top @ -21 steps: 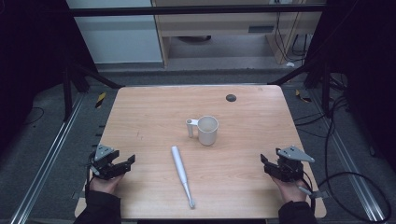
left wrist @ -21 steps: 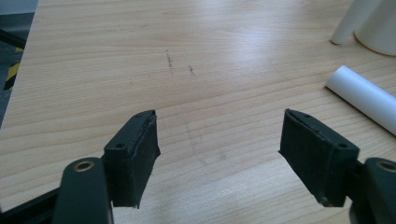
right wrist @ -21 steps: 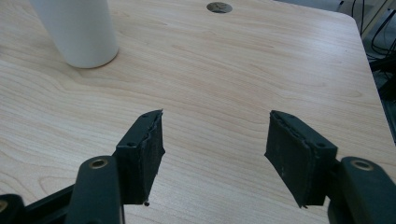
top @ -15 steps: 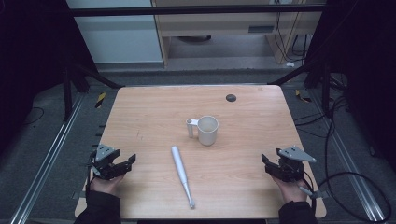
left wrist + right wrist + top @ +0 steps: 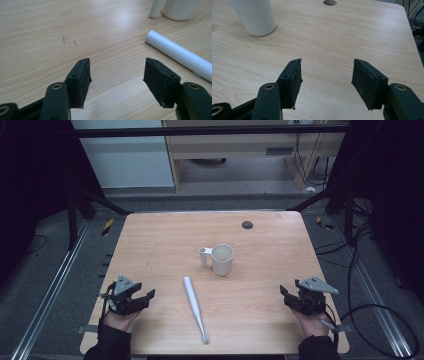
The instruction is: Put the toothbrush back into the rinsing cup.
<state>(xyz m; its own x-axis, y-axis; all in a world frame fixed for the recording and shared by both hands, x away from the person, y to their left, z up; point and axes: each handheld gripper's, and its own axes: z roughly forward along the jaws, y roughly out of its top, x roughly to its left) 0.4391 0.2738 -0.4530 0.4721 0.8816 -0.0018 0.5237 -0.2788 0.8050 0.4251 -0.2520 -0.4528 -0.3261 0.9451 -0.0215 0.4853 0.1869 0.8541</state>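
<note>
Two sets of black jaws are standing wide apart with nothing between them. The left gripper [image 5: 131, 296] is sitting at the lower left of the high view and the right gripper [image 5: 305, 298] at the lower right, both resting near the table [image 5: 150, 245] edge. The white toothbrush [image 5: 194, 306] is lying flat in the lower middle, nearest the left gripper. It is probably light, stiff and a bit slippery, so its thick handle looks best to pinch. The white mug [image 5: 222, 259] is standing upright just above it.
</note>
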